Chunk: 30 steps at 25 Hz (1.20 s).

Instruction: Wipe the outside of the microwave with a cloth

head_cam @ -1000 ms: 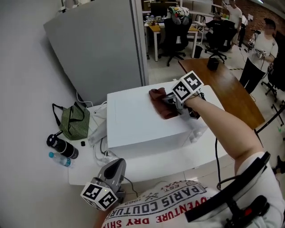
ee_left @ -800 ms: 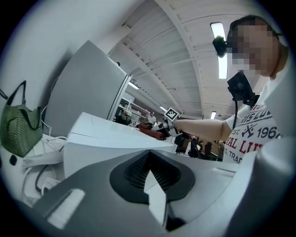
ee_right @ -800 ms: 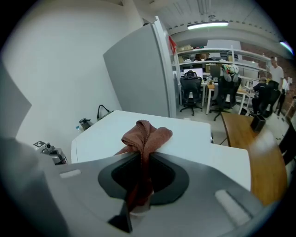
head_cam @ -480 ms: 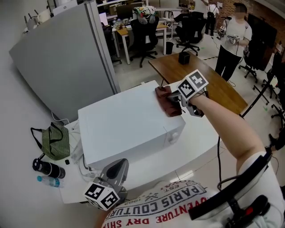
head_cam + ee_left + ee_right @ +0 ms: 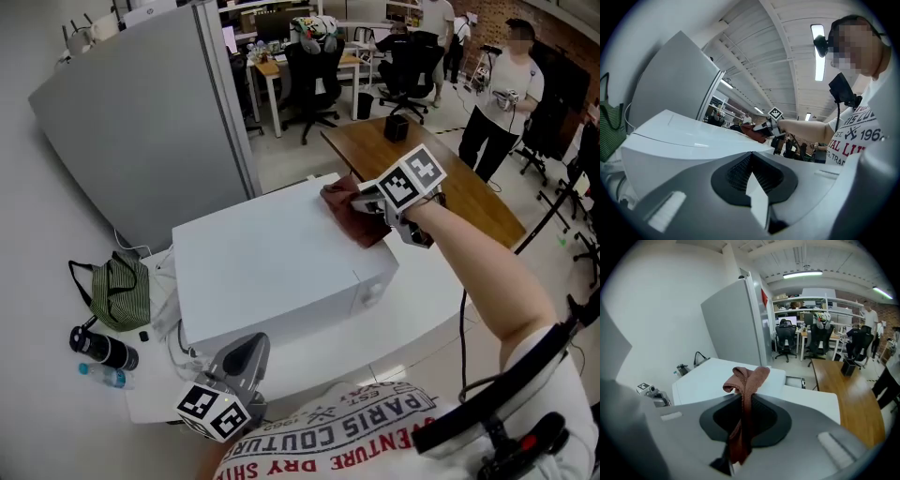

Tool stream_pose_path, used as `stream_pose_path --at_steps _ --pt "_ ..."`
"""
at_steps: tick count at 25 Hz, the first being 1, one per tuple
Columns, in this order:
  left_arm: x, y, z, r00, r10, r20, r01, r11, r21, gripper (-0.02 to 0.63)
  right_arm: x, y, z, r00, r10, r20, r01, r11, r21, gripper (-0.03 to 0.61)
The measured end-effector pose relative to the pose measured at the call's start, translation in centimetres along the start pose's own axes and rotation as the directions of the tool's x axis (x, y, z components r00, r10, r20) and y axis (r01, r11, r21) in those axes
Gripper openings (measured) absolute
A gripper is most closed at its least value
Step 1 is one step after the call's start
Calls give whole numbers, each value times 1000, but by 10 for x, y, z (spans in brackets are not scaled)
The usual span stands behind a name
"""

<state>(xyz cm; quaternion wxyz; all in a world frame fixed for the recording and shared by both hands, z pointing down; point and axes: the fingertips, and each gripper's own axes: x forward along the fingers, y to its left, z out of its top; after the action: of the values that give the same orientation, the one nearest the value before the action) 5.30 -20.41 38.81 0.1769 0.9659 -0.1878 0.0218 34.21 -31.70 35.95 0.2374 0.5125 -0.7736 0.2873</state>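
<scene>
The white microwave (image 5: 272, 267) stands on a white table (image 5: 427, 291). A reddish-brown cloth (image 5: 354, 212) lies against its top right edge, pinched in my right gripper (image 5: 373, 208), which is shut on it. From the right gripper view the cloth (image 5: 743, 394) sticks up out of the closed jaws, with the microwave's top (image 5: 712, 378) beyond. My left gripper (image 5: 234, 370) hangs low in front of the microwave, shut with nothing in it. The left gripper view looks along the microwave's top (image 5: 679, 136) to the cloth (image 5: 752, 132).
A green striped bag (image 5: 117, 289), a black flask (image 5: 101, 347) and a small water bottle (image 5: 98, 375) lie left of the microwave. A grey partition (image 5: 141, 122) stands behind. A brown wooden table (image 5: 441, 173) and office chairs are at the right rear, with a person (image 5: 502, 94) standing there.
My right gripper has slid the cloth across the microwave's top to its right edge. The head view has swung. The left gripper has stayed low and still.
</scene>
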Motion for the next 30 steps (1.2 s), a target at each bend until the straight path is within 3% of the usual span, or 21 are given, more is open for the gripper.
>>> stream_pose_path --at_steps 5,8,14,18,22,27,30 --pt "-36 13 2 996 78 39 -78 997 -11 2 22 76 54 989 137 50 -131 985 -109 41" --pt "-71 29 -2 984 164 64 -163 986 -30 2 59 133 79 972 234 28 -225 956 -186 43" --pt "-151 67 -9 928 356 107 -348 933 -87 2 147 219 113 934 352 -59 -355 900 -252 41" --pt "-193 80 -17 878 463 123 -449 884 -129 2 193 259 129 913 395 -102 -407 872 -271 41" --pt "-223 81 -25 833 536 134 -517 842 -157 2 230 280 132 910 382 -160 -413 863 -292 41" --pt "-240 80 -27 808 574 131 -552 816 -172 2 257 268 125 928 303 -219 -360 880 -309 43" --pt "-241 81 -25 806 576 136 -554 815 -170 2 258 258 122 930 289 -227 -350 884 -309 43"
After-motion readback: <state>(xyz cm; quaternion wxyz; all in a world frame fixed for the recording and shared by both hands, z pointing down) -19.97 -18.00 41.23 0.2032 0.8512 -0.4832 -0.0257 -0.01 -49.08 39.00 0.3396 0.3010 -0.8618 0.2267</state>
